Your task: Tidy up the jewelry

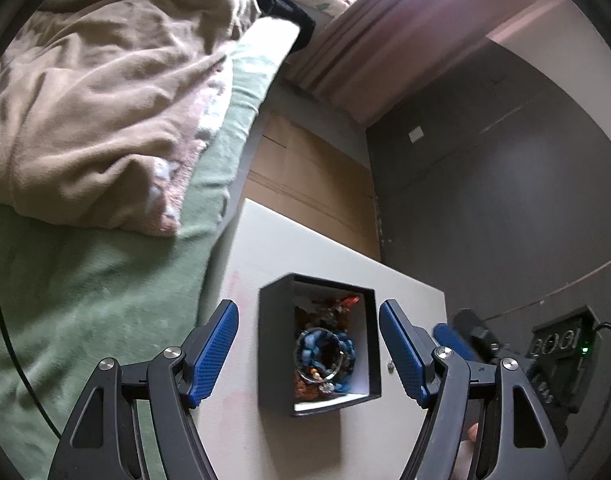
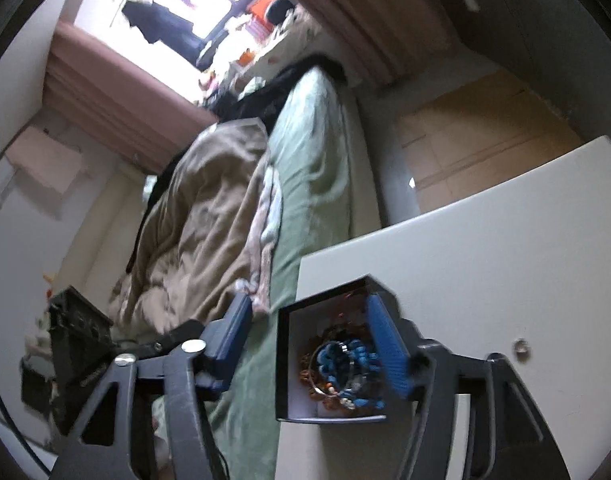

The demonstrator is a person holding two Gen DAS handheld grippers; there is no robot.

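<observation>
A small black jewelry box (image 1: 273, 344) with a white lining stands open on the white table (image 1: 305, 248). It holds a blue bead bracelet (image 1: 345, 346), a silver ring-shaped piece and amber and orange beads. My left gripper (image 1: 309, 350) is open, its blue pads either side of the box, above it. In the right wrist view the same box (image 2: 283, 360) with the blue bracelet (image 2: 357, 356) lies between the fingers of my right gripper (image 2: 311, 352), which is open. A small silver ring (image 2: 520, 346) lies on the table to the right; it also shows in the left wrist view (image 1: 391, 366).
A bed with a green sheet (image 1: 105, 300) and a tan blanket (image 1: 97, 100) runs along the table's left side. A dark wall (image 1: 505, 200) and a black device with a green light (image 1: 561, 356) are at the right. Wooden floor (image 1: 305, 176) lies beyond the table.
</observation>
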